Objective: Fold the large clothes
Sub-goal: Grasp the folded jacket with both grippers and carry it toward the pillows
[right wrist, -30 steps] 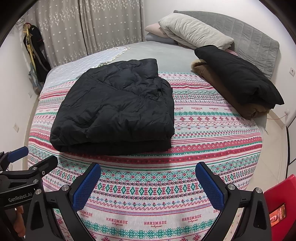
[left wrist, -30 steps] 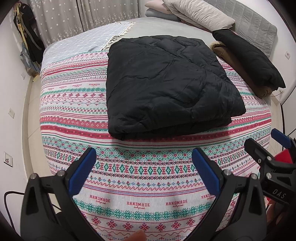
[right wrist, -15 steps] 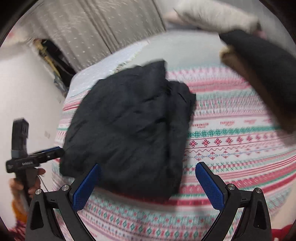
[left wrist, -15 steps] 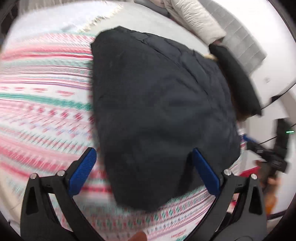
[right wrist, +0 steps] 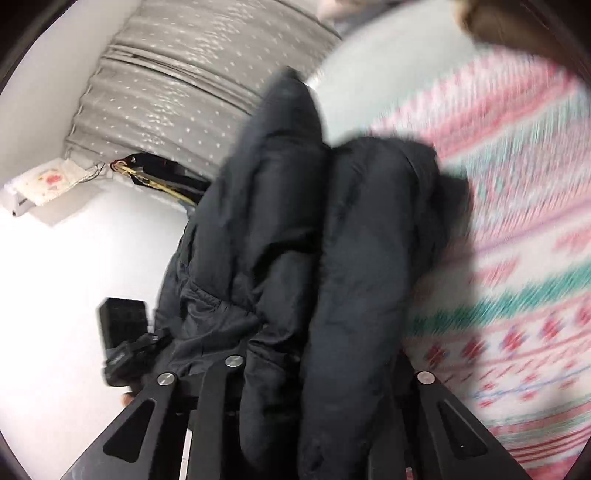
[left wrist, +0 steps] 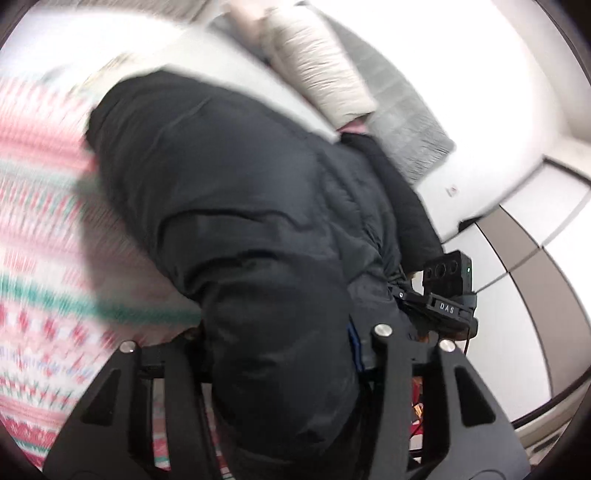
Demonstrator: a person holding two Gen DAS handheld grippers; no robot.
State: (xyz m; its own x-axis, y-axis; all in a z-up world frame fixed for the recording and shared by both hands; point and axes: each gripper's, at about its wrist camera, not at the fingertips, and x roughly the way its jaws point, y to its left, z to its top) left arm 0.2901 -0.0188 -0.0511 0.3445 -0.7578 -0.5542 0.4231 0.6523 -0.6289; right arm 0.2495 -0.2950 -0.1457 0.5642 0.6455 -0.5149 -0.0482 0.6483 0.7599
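Gripping the black padded jacket (left wrist: 236, 229) at its near edge, the left tongs (left wrist: 280, 354) and right tongs (right wrist: 314, 373) each pinch a thick fold; the jacket's far part lies over the patterned bed cover (left wrist: 33, 229), pillows (left wrist: 321, 70) beyond.

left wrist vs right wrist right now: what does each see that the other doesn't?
Left wrist only: the ribbed beige pillow against the grey quilted headboard, and the right gripper clamped on the far side of the jacket.

Right wrist only: the grey dotted curtain, a brown garment at the top edge, and the left gripper against the jacket's other side.

Both: the black puffer jacket bunched between that view's own jaws, over the blurred pink, red and green patterned bedspread.
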